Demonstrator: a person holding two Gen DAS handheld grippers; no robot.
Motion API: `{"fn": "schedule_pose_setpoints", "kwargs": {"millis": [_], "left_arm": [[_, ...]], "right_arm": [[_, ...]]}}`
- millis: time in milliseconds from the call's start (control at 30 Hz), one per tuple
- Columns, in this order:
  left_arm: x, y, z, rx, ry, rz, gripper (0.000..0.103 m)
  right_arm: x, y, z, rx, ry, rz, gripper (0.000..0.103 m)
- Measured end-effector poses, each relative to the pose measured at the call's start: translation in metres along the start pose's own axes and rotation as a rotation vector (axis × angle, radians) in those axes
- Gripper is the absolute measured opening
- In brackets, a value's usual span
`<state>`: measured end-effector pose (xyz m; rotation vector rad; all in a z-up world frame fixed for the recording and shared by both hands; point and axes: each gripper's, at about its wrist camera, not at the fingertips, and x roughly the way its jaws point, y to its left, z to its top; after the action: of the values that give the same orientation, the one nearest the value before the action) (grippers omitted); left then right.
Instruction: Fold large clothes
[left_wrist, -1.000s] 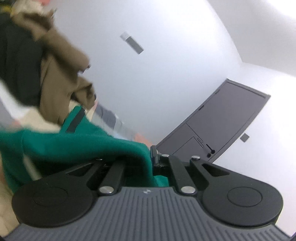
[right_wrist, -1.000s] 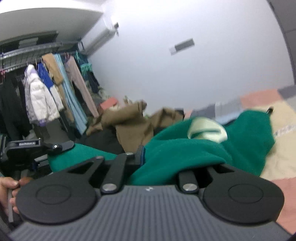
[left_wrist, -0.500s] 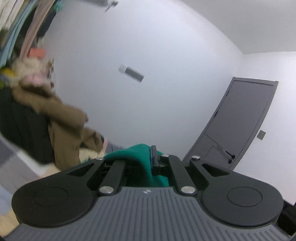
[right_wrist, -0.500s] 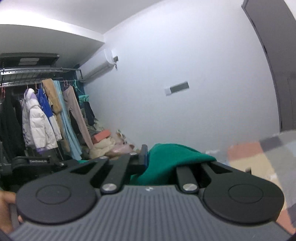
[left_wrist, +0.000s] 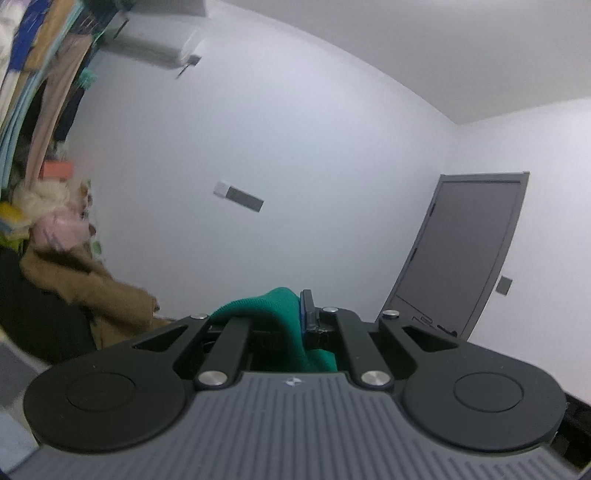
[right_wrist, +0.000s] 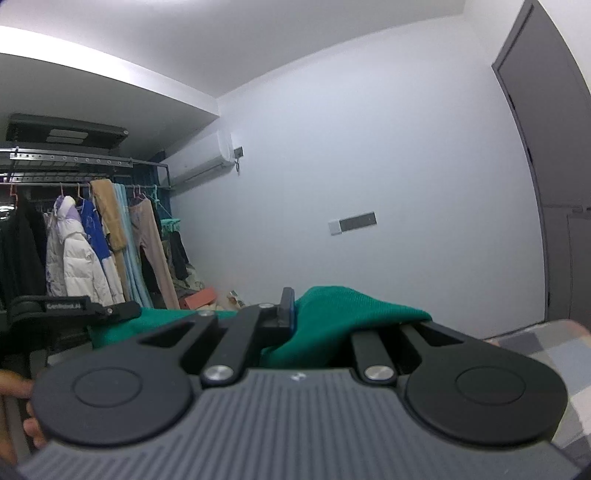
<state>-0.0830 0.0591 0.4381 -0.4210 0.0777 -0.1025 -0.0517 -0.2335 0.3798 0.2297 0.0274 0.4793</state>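
The left gripper (left_wrist: 295, 314) pinched a fold of the green knitted garment (left_wrist: 273, 306), which draped toward seven o'clock. The right gripper (right_wrist: 295, 314) likewise clamped the green cloth (right_wrist: 354, 310), spilling toward three o'clock. A blurred brown coat (left_wrist: 92, 295), apparently heaped, lay at nine o'clock.

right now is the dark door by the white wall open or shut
Shut, as far as shows: the dark door sits flush in its frame against the white wall, with no gap visible.
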Motion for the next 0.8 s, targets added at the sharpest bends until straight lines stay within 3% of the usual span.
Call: {"fn": "schedule_pose_setpoints", "kwargs": {"millis": [100, 233, 433, 600, 800], "left_arm": [[-0.014, -0.014, 0.02, -0.008, -0.023, -0.019, 0.007], [-0.027, -0.032, 0.051, 0.062, -0.059, -0.029, 0.007], [-0.008, -0.053, 0.096, 0.052, -0.111, -0.07, 0.007], [0.065, -0.055, 0.102, 0.088, -0.049, -0.045, 0.007], [0.201, -0.009, 0.039, 0.051, 0.072, -0.008, 0.007]], "right_arm": [[-0.01, 0.009, 0.015, -0.024, -0.01, 0.008, 0.012], [-0.011, 0.021, 0.043, -0.091, -0.024, 0.017, 0.012], [-0.012, 0.031, 0.083, -0.147, -0.101, 0.028, 0.012], [0.04, 0.014, 0.095, -0.183, -0.067, -0.045, 0.012], [0.14, -0.05, 0.049, -0.122, 0.054, -0.102, 0.012]]}}
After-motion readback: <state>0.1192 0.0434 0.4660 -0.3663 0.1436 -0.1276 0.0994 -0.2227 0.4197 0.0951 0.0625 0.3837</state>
